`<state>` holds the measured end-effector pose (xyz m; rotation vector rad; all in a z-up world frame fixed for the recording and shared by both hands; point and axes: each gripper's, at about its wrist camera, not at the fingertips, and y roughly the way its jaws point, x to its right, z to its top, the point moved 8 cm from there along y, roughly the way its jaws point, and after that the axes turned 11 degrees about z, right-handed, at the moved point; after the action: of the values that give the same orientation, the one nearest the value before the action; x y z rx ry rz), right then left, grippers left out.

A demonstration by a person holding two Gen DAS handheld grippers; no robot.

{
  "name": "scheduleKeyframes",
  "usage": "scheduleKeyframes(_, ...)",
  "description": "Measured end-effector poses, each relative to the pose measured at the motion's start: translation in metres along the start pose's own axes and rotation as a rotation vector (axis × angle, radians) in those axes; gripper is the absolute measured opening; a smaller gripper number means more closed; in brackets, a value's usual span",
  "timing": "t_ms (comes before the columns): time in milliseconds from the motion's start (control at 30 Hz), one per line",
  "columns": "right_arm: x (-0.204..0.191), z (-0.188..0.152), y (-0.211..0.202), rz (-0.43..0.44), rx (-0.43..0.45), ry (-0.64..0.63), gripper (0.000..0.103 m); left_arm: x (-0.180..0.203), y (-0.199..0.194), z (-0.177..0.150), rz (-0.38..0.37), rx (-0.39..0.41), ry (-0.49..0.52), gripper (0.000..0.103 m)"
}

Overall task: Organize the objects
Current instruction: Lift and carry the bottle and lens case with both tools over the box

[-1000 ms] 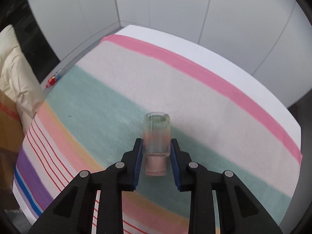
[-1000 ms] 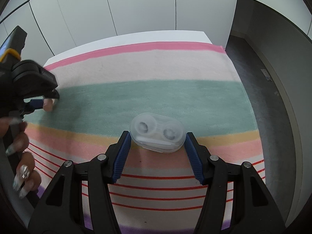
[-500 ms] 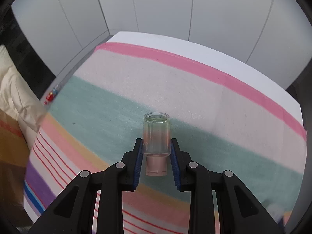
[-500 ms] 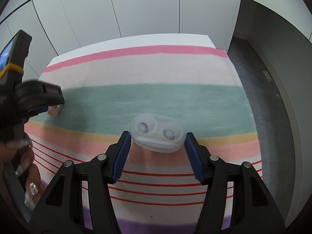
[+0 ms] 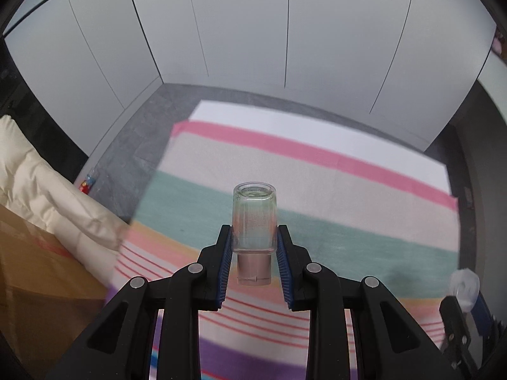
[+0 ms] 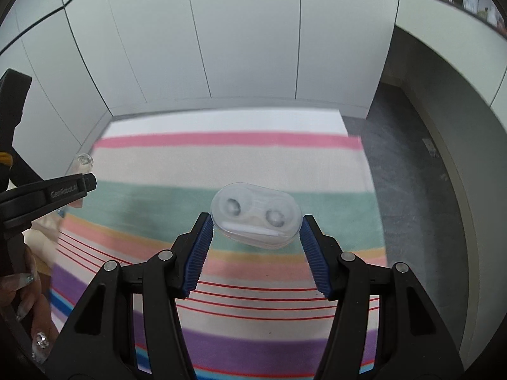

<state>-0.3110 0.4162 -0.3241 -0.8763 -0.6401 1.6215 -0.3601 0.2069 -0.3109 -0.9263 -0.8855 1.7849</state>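
My left gripper (image 5: pixel 254 237) is shut on a small clear glass vial (image 5: pixel 254 221) with a pinkish cap, held up in the air above the striped cloth (image 5: pixel 317 190). My right gripper (image 6: pixel 256 221) is shut on a translucent contact lens case (image 6: pixel 256 218) with two round wells, also lifted off the cloth (image 6: pixel 228 158). In the right wrist view the left gripper (image 6: pixel 76 186) shows at the left edge with the vial (image 6: pixel 84 161) poking above its fingers. The lens case (image 5: pixel 465 288) and right gripper appear at the lower right of the left wrist view.
The striped cloth covers a white table that stands near white wall panels (image 6: pixel 247 31). Grey floor (image 6: pixel 412 174) runs to the right. A cream cushion (image 5: pixel 41 183) and a brown cardboard box (image 5: pixel 35 285) lie left of the table. A hand with long nails (image 6: pixel 25 300) holds the left gripper.
Both grippers have risen well above the cloth with the vial and the lens case still gripped; the table looks smaller and farther. The left gripper has rolled somewhat.
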Motion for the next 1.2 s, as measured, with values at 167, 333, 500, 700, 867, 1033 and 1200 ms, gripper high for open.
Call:
scheduleKeyframes(167,-0.019,0.032,-0.050,-0.005,0.047,-0.016,0.059,-0.029,-0.056,0.024,-0.033,0.060,0.032,0.028)
scheduleKeyframes(333,-0.037,0.053,-0.094,-0.007,0.085,-0.041,0.059,-0.056,-0.102,0.041,-0.044,0.111,0.058,0.028)
scheduleKeyframes(500,-0.052,0.068,-0.132,-0.006,0.112,-0.051,0.059,-0.068,-0.142,0.041,-0.071,0.133,0.064,0.028)
scheduleKeyframes(700,-0.060,0.071,-0.152,-0.015,0.111,-0.057,0.060,-0.074,-0.157,0.033,-0.076,0.131,0.072,0.028)
scheduleKeyframes(867,-0.057,0.063,-0.159,-0.038,0.094,-0.066,0.060,-0.079,-0.163,0.023,-0.080,0.133,0.080,0.028)
scheduleKeyframes(1033,-0.052,0.045,-0.170,-0.038,0.071,-0.046,0.060,-0.088,-0.177,0.009,-0.083,0.154,0.099,0.028)
scheduleKeyframes(1200,-0.054,0.015,-0.189,-0.053,0.061,-0.063,0.060,-0.100,-0.193,-0.014,-0.105,0.156,0.121,0.028)
